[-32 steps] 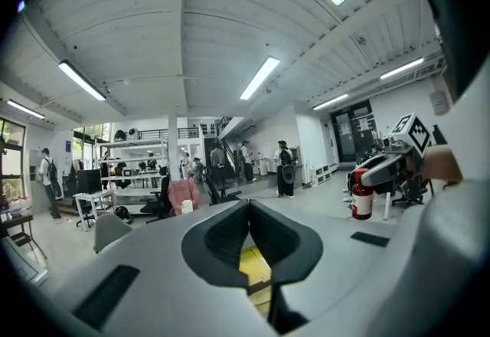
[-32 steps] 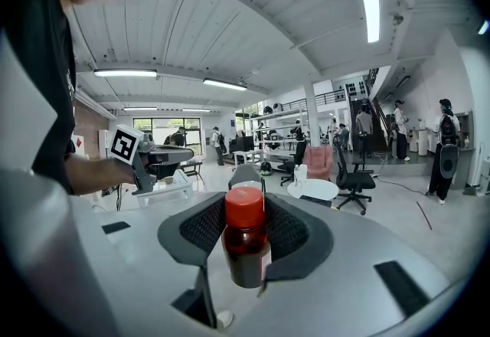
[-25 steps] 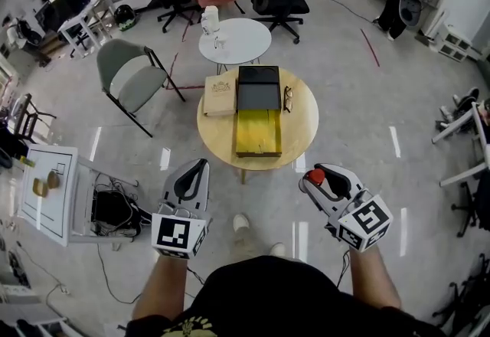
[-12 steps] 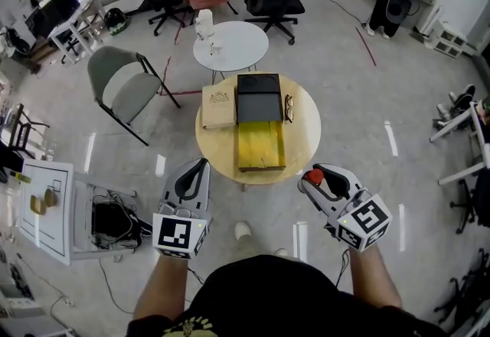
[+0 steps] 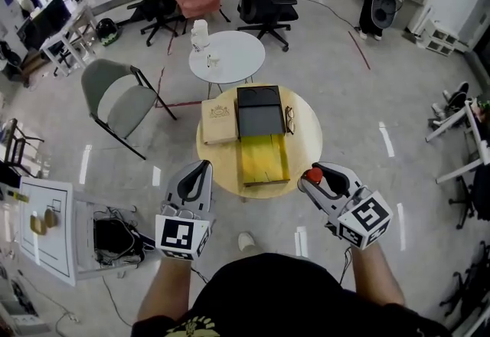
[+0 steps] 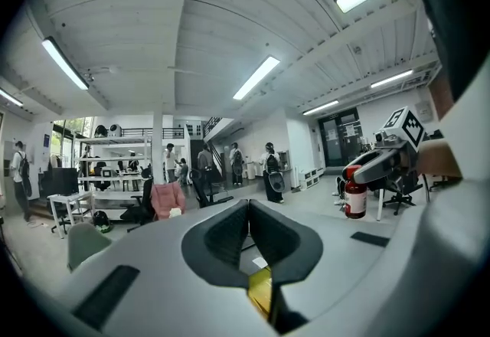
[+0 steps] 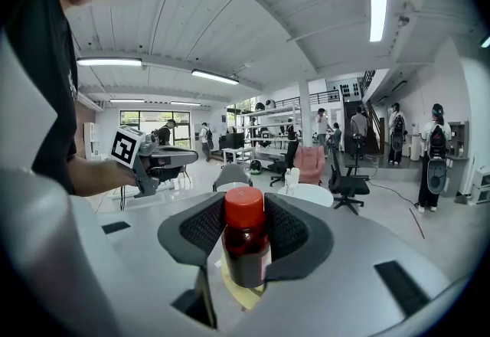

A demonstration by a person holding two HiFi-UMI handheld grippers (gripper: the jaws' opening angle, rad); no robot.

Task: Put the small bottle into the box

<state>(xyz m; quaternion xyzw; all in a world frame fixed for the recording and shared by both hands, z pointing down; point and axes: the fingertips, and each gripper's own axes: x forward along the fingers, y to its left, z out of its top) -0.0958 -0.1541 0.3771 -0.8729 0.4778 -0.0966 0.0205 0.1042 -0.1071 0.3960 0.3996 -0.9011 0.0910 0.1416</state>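
My right gripper (image 5: 312, 177) is shut on a small dark bottle (image 7: 245, 247) with a red cap (image 5: 314, 175), held just off the near right edge of the round wooden table (image 5: 305, 135). On that table lies an open box (image 5: 264, 159) with a yellow lined tray and a black lid part (image 5: 259, 111) behind it. My left gripper (image 5: 200, 168) hovers shut and empty at the table's near left edge. The left gripper view shows the other gripper with the bottle (image 6: 354, 193) to the right.
A tan flat box (image 5: 218, 121) and a pair of glasses (image 5: 289, 119) lie on the wooden table. Behind it stands a small white round table (image 5: 227, 57). A grey folding chair (image 5: 115, 102) stands at the left, office chairs farther back, a white cart (image 5: 46, 228) at lower left.
The table and box have drawn nearer to both grippers as the person stepped forward. The grippers keep their pose, the bottle still held in the right one.
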